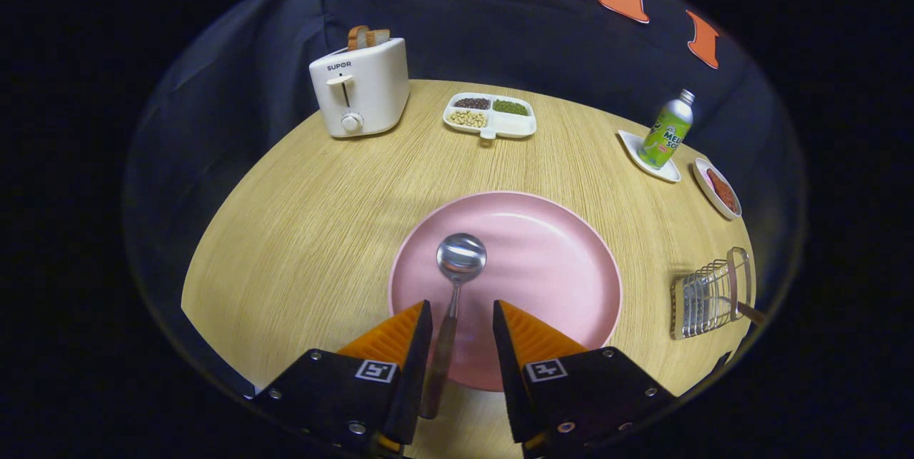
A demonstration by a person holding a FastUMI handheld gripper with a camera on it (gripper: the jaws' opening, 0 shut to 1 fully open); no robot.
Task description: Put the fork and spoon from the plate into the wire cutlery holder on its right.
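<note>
Between the orange fingers (400, 334) of the gripper (462, 316) lies the spoon (455, 288), its wooden handle running back toward the camera along the left finger and its shiny bowl resting face up on the pink plate (550, 266), just ahead of the fingertips. The jaws stand apart with a clear gap on the right side of the handle; whether the left finger touches the handle cannot be told, and they are not pressing on it from both sides. The plate sits on the wooden tabletop (300, 230), its near rim passing under the fingers. To the right of the plate, well apart from it, sits the wire cutlery holder (707, 295), with a wooden handle, perhaps the fork's (750, 313), poking out of its far right side. Beyond the plate, at the back of the tabletop, a white toaster (360, 88) holds two slices of bread (368, 36), and a divided white dish of beans (490, 115) sits to its right. Further right a green bottle (666, 129) stands on a small white tray (650, 158), with a small dish of something red (717, 188) beside it.
</note>
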